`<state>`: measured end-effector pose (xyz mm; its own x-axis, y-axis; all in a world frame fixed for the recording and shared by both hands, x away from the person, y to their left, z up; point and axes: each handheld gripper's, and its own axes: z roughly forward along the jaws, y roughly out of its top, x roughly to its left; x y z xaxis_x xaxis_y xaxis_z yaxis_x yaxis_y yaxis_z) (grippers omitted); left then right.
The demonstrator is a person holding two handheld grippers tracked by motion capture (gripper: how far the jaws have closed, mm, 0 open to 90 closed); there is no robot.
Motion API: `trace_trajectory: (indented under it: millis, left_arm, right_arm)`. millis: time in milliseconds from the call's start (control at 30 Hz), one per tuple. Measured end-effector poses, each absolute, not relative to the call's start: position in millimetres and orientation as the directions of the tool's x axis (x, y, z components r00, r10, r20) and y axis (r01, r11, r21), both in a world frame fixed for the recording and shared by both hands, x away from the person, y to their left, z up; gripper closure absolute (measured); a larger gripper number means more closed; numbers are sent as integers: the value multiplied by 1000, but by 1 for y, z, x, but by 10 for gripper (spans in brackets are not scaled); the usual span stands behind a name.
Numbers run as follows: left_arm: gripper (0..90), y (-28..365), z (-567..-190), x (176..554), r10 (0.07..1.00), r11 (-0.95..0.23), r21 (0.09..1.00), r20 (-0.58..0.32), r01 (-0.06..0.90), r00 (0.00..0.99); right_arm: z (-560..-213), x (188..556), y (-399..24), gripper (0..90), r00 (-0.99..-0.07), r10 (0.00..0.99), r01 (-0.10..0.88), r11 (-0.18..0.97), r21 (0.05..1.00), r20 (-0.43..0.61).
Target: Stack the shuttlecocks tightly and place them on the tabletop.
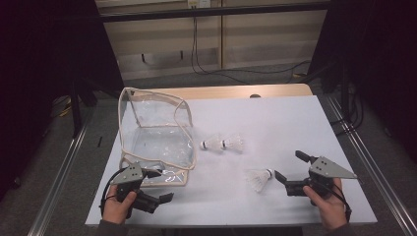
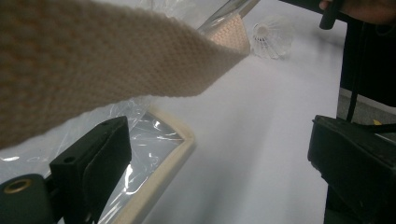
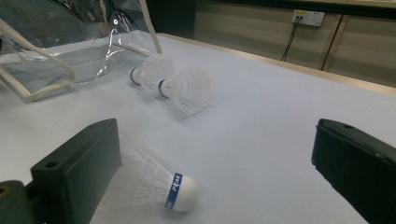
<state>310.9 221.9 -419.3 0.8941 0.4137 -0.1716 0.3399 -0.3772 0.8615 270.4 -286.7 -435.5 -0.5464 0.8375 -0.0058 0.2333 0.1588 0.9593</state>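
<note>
1. At the near right of the table, the right gripper had its two black jaws spread wide and pinched nothing.
2. The nearest white feather shuttlecock with a blue band round its cork tip lay on its side right in front of those jaws, close to one jaw and pointing its tip toward the gap between them.
3. A bit farther off, two more white feather shuttlecocks lay side by side, touching, near the middle of the pale sheet covering the table.
4. At the near left, the left gripper was also spread open and held nothing. It sat right at the near edge of the see-through plastic bag with cream cloth edging.
5. A cream woven strap of the bag hung close over the left gripper's jaws.
6. The shuttlecock is light and round, so I think it could roll away if a jaw bumps it first.
7. A hard squeeze on the feathers could bend them.
8. The loose strap could also snag the left gripper and pull the bag over.
</note>
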Motion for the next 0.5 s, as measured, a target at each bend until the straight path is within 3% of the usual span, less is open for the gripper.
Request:
trace_trajectory:
  millis: [500]
  left_arm:
    - [60, 222, -420, 310, 413, -373, 862, -177, 343, 894]
  right_arm:
    - [-428, 294, -280, 15, -531, 847, 300, 176, 938, 11]
